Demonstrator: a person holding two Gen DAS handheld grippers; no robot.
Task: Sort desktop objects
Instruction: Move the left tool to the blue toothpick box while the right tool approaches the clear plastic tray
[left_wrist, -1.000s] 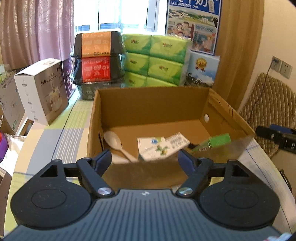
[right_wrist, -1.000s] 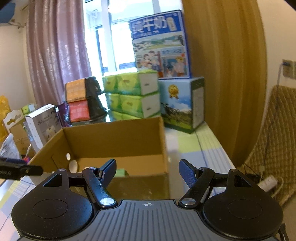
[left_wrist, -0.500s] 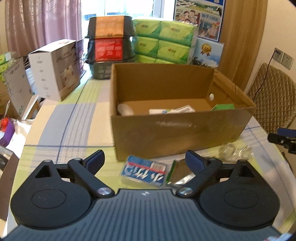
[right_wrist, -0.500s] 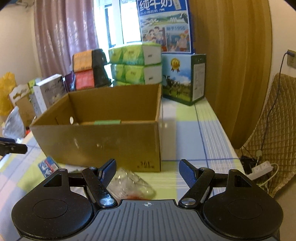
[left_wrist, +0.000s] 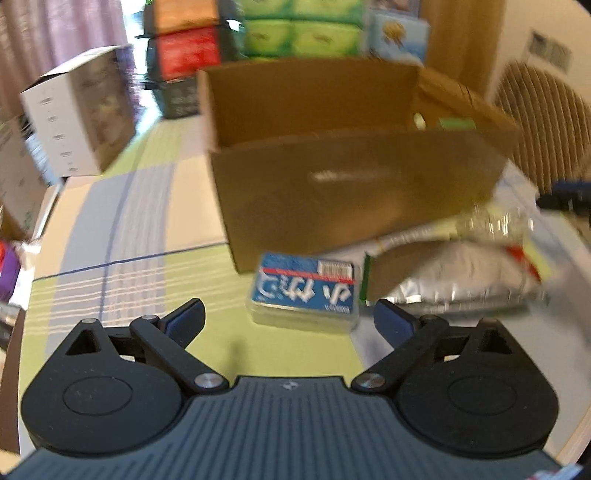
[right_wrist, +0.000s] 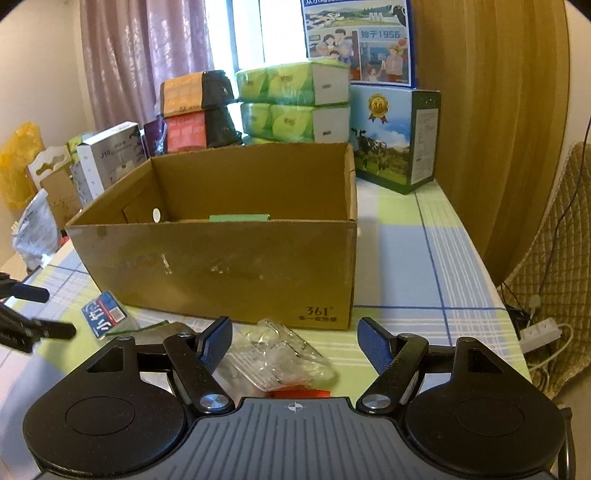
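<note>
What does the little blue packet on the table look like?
The blue packet is small, flat and rectangular, wrapped in clear plastic, with white writing, a red stripe and a barcode on top. It lies flat on the checked tablecloth, just in front of the cardboard box, beside a silver bag. The open left tool points at it without touching.

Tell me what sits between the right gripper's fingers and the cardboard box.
A crumpled clear plastic wrapper on the tablecloth, seen in the right wrist view before the open right gripper, short of the cardboard box.

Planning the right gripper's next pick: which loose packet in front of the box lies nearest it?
The clear crinkled plastic packet, lying between the open right hand-held gripper; the blue tissue pack and silver bag lie farther left.
</note>
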